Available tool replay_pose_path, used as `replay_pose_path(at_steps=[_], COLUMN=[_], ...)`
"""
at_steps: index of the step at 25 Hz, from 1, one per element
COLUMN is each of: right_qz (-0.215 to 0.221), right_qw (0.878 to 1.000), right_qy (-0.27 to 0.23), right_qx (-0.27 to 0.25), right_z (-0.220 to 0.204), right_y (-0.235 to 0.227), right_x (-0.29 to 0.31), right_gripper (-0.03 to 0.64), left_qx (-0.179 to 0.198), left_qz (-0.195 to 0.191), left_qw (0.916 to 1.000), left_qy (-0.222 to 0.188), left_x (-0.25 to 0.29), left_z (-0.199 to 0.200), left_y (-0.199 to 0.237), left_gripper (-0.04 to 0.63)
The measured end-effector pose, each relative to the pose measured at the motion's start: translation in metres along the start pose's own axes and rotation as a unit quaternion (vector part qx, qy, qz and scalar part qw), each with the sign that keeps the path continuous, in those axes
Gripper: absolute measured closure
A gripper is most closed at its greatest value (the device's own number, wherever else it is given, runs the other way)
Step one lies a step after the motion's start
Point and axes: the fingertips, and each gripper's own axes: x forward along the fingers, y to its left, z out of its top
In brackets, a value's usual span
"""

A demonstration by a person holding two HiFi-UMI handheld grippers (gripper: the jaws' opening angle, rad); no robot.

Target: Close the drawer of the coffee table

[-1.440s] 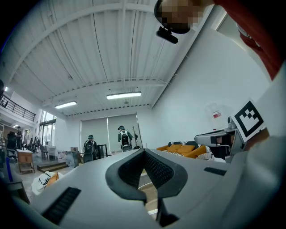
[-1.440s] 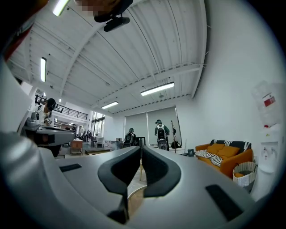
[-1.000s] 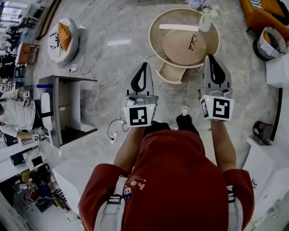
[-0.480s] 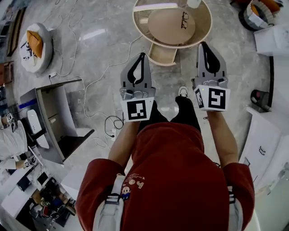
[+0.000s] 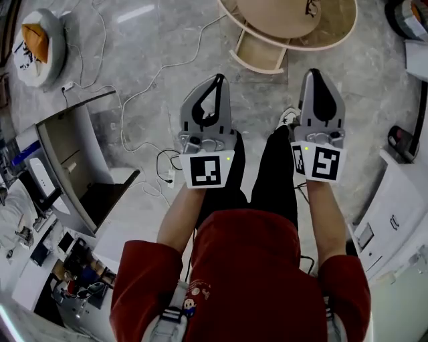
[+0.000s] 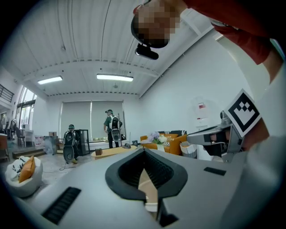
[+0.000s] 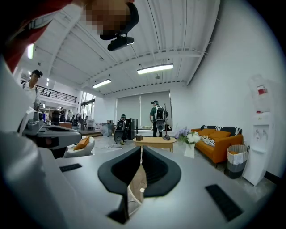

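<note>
The head view's top edge cuts off the worktop (image 5: 334, 37); we see only its near rim. The drawer (image 5: 257, 52) runs under that rim at its far end. A dark object (image 5: 311, 8) on top is clipped beyond naming. The left tool (image 6: 144, 151) and right tool (image 7: 141, 150) fill their views' lower halves. A standing person (image 6: 110, 127) is too small to detail.

The drawer (image 5: 258, 53) sticks out of the coffee table's (image 5: 334, 30) near side.
</note>
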Motion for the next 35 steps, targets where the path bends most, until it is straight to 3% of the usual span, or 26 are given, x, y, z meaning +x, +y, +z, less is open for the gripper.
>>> replay_pose_path(at_steps=[8, 19, 27, 35], right_qz=[-0.017, 0.04, -0.059, -0.095], right_qw=[0.997, 0.995, 0.996, 0.995], right_qy=[0.058, 0.095, 0.049, -0.013], right_qx=[0.04, -0.001, 0.04, 0.001], right_z=[-0.18, -0.371, -0.461, -0.528], right_y=[0.015, 0.054, 0.048, 0.031], right_x=[0.033, 0.048, 0.071, 0.061], right_gripper=[0.592, 0.592, 0.592, 0.592], left_qx=[-0.026, -0.039, -0.079, -0.032], left_qz=[0.0, -0.021, 0.061, 0.038], left_qw=[0.9993, 0.9971, 0.994, 0.9984], left_qy=[0.025, 0.063, 0.045, 0.025], left_x=[0.005, -0.004, 0.004, 0.016], left_z=[-0.172, -0.383, -0.501, -0.589], left_y=[-0.006, -0.044, -0.047, -0.085], left_gripper=[0.583, 0.583, 0.583, 0.583])
